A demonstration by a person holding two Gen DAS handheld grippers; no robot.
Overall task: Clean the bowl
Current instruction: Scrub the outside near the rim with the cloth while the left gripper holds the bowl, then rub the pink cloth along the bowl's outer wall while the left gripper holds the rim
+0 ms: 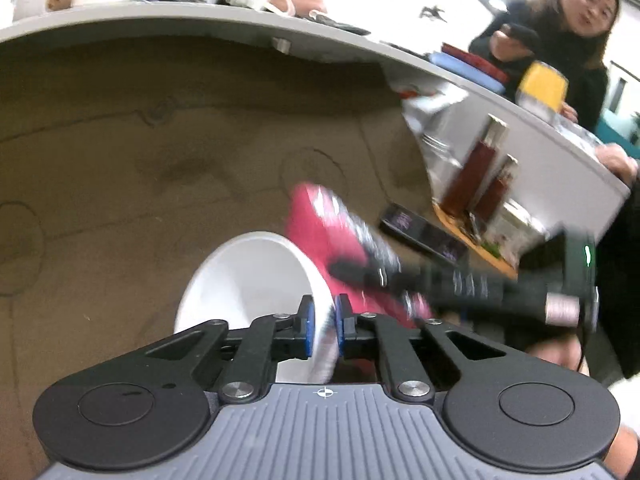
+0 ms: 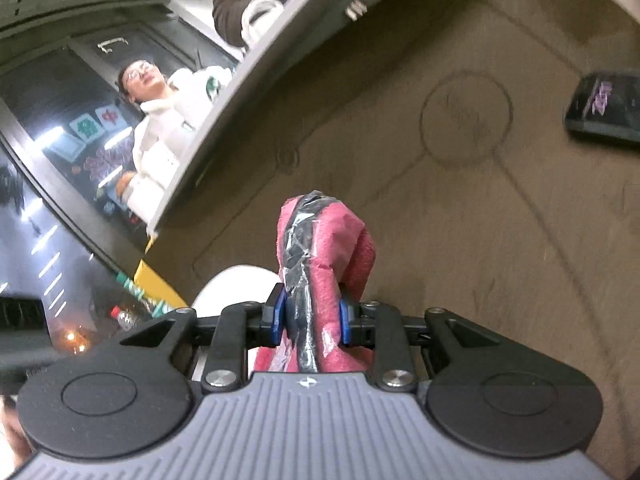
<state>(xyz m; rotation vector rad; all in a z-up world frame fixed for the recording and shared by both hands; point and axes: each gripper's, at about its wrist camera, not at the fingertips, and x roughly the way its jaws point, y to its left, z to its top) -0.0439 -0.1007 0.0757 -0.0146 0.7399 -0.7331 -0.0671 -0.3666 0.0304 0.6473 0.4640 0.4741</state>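
Between the blue pads of the left claw (image 1: 323,330) sits the rim of the white bowl (image 1: 248,280). The pads press on it from both sides, so this claw is clamped on the bowl. The bowl is tipped up on its side, with its open face turned to the left in the left view. Whether it touches the table (image 1: 160,152) I cannot tell.

The right claw (image 2: 312,318) is clenched on a pink cloth (image 2: 324,264). The cloth has shiny dark tape wound round it, and it sticks out past the pads like a stubby brush. In the left view the cloth is blurred and lies just beside the bowl's far rim. I cannot tell if it touches the bowl.

My guess is that the job is near its start. Both tools are in hand, and that part looks done. The wiping inside the bowl looks mostly left to do. The inside looks white and plain, and I see no dirt.

Farther out, a dark phone (image 1: 424,234) lies on the brown table.
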